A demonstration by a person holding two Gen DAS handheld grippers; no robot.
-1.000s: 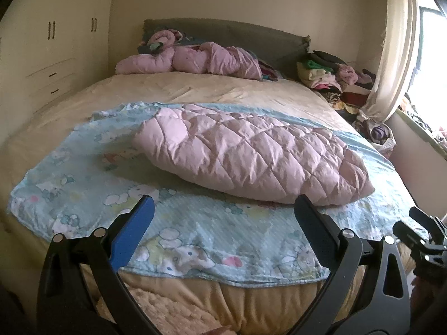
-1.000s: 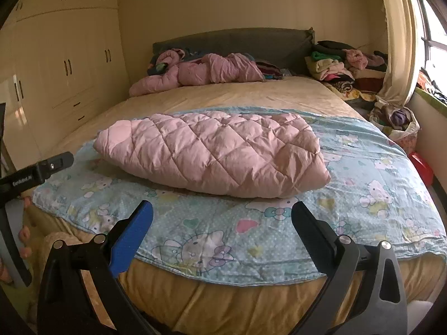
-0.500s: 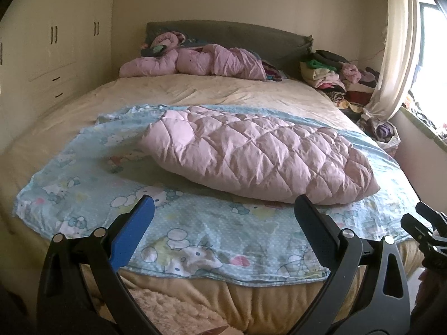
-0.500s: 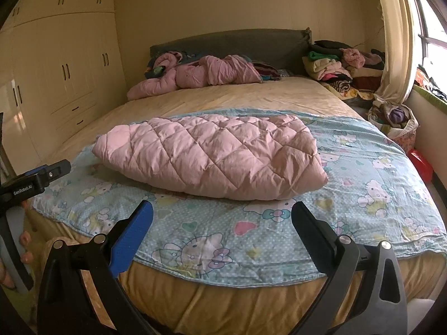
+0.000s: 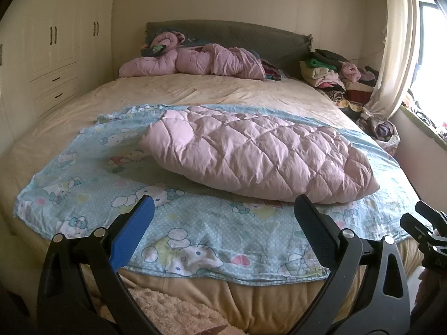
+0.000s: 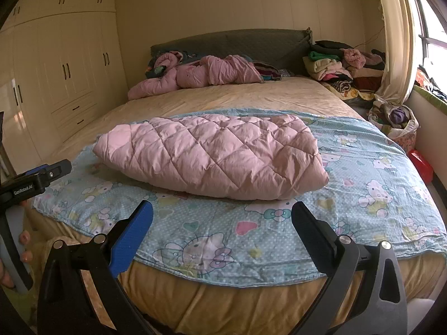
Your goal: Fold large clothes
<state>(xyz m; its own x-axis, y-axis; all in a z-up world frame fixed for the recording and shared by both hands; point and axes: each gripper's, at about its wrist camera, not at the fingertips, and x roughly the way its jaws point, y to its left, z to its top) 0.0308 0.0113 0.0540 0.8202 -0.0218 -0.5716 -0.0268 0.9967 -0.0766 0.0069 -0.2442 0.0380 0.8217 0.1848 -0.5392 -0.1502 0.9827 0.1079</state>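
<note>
Folded pink quilted garment (image 5: 259,156) lying flat near the middle of a light-blue cartoon-print sheet (image 5: 195,240), which is spread over the foot half of a bed (image 5: 195,89) with a beige cover; the garment forms 1 puffy, diamond-stitched bundle, its long axis running across the bed. Left gripper (image 5: 223,223) and right gripper (image 6: 222,224) both hang in front of the foot edge of the bed, each with its 2 fingers spread wide apart, holding nothing and well clear of the garment. In the right wrist view the left gripper appears at the left margin with fingertips of the hand (image 6: 25,245) around its handle; in the left wrist view part of the right gripper shows at the right margin. At the head of the bed, against a grey headboard (image 6: 237,42), lies a crumpled pink padded item (image 6: 201,78). A heap of assorted clothes (image 6: 340,67) sits to the right of the headboard, beside a curtain (image 6: 396,42); a cream wardrobe (image 6: 56,69) fills the left wall.
</note>
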